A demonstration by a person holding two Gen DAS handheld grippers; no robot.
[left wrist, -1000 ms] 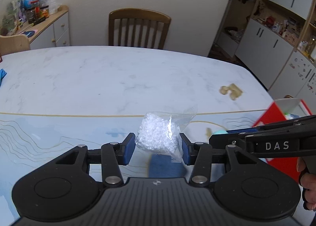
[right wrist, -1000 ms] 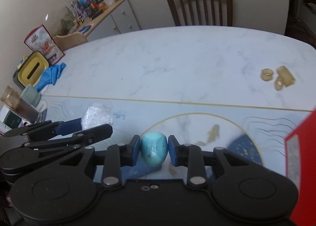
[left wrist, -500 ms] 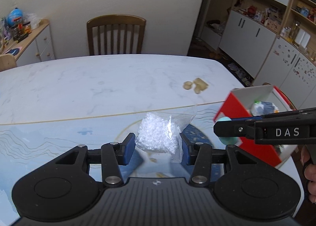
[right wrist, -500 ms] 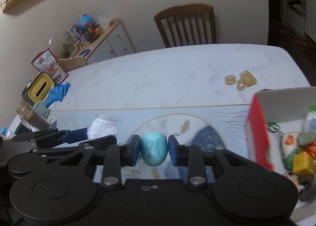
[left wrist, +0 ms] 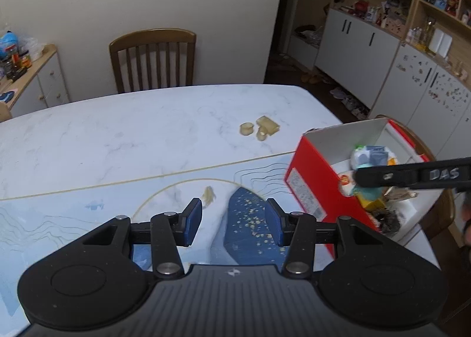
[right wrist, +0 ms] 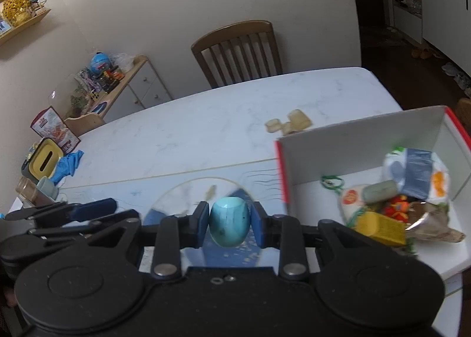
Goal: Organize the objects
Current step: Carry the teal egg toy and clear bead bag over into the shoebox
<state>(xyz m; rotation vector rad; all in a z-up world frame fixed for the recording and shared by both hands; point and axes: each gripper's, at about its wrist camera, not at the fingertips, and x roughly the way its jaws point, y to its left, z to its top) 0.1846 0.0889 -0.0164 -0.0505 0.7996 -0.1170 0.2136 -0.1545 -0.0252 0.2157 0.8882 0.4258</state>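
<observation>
My left gripper (left wrist: 234, 213) hangs open above the blue-patterned mat, with nothing between its blue pads (left wrist: 192, 220). No bag of white beads shows in either view. My right gripper (right wrist: 229, 213) is shut on a turquoise egg-shaped object (right wrist: 229, 226), held just left of the red box (right wrist: 353, 148). In the left wrist view the right gripper (left wrist: 365, 182) reaches over the red box (left wrist: 306, 184), with the turquoise object (left wrist: 366, 193) under its tip. The left gripper (right wrist: 97, 209) shows at the left of the right wrist view.
The red box holds several packets and small toys (right wrist: 412, 178). Beige pieces (left wrist: 259, 128) lie on the white marble table (left wrist: 117, 137) behind it. A wooden chair (left wrist: 153, 60) stands at the far side. A yellow tissue box (right wrist: 44, 160) and blue cloth (right wrist: 67, 163) sit far left.
Both grippers swung right toward the red box, which now fills more of each view. The bag of white beads held between the left pads is gone from them. The right still grips the turquoise object.
</observation>
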